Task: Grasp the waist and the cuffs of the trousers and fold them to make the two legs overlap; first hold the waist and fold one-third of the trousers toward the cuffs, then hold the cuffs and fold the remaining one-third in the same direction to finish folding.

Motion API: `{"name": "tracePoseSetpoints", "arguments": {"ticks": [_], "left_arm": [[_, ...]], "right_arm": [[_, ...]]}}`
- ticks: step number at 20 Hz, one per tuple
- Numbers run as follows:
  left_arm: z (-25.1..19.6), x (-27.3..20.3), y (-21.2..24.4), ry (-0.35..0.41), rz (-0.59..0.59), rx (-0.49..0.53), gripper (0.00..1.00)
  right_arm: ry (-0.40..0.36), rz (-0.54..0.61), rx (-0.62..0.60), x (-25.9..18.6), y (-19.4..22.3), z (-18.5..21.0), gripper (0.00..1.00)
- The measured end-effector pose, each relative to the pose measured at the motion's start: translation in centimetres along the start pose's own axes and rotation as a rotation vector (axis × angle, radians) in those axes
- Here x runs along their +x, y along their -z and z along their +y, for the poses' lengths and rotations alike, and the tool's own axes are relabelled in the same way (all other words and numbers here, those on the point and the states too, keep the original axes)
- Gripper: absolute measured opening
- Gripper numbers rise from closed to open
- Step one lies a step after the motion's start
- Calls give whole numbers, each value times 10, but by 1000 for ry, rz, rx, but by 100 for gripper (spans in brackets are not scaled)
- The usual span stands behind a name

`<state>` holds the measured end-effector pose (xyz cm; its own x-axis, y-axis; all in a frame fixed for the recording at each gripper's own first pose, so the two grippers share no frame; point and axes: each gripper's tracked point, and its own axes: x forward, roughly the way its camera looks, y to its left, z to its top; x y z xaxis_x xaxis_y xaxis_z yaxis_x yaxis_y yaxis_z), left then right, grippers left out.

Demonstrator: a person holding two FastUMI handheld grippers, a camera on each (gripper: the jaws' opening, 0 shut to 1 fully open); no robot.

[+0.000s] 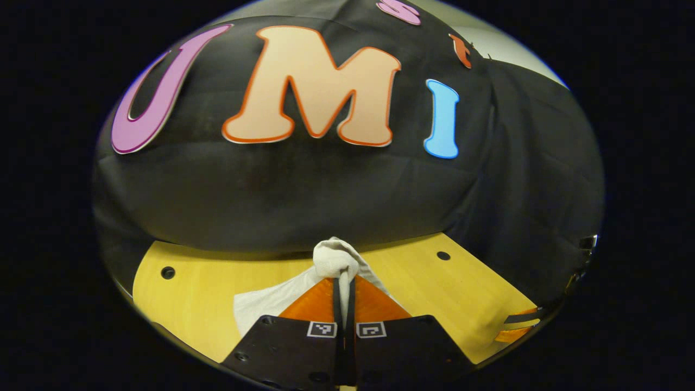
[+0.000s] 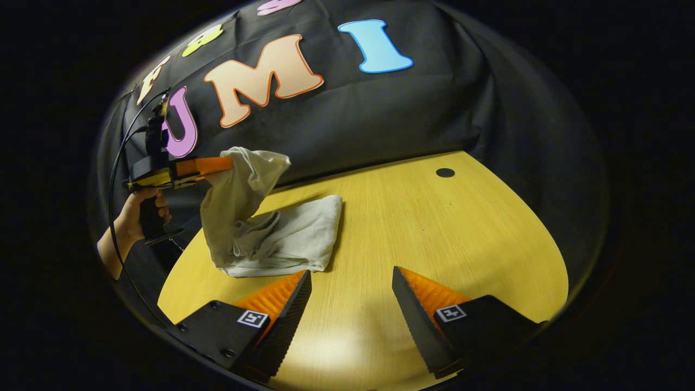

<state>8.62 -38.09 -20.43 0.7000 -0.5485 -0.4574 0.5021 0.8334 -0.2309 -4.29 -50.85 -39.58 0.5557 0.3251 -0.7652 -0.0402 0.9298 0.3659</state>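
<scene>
One gripper (image 1: pixel 344 282) pinching trousers (image 2: pixel 282 239), other gripper (image 2: pixel 350 293) spread

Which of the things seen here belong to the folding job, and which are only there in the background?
For the job:
- trousers, one end lifted, the rest on the table
- left gripper, shut on the trousers
- right gripper, open above the table
- hand holding the left gripper

Only there:
- table
- booth wall
- cable of the left gripper
</scene>
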Motion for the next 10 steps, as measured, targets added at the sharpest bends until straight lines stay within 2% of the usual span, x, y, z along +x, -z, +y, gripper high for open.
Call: {"name": "tracePoseSetpoints", "arguments": {"ticks": [1,2,3,6,8,10], "left_arm": [[-14,5,7,22,19,3,0],[-26,11,17,42,41,3,0],[-37,15,29,55,75,-3,0],[-45,23,57,54,156,-7,0],[-51,25,76,53,163,-3,0],[-63,20,93,82,152,4,8]], "right_arm": [[6,0,6,-2,0,-6,90],[11,0,12,-4,2,-10,96],[14,0,18,-6,3,-15,96],[17,-6,32,-11,2,-23,96],[8,-15,34,-10,-2,-23,96],[-6,-26,32,-6,-9,-19,96]]}}
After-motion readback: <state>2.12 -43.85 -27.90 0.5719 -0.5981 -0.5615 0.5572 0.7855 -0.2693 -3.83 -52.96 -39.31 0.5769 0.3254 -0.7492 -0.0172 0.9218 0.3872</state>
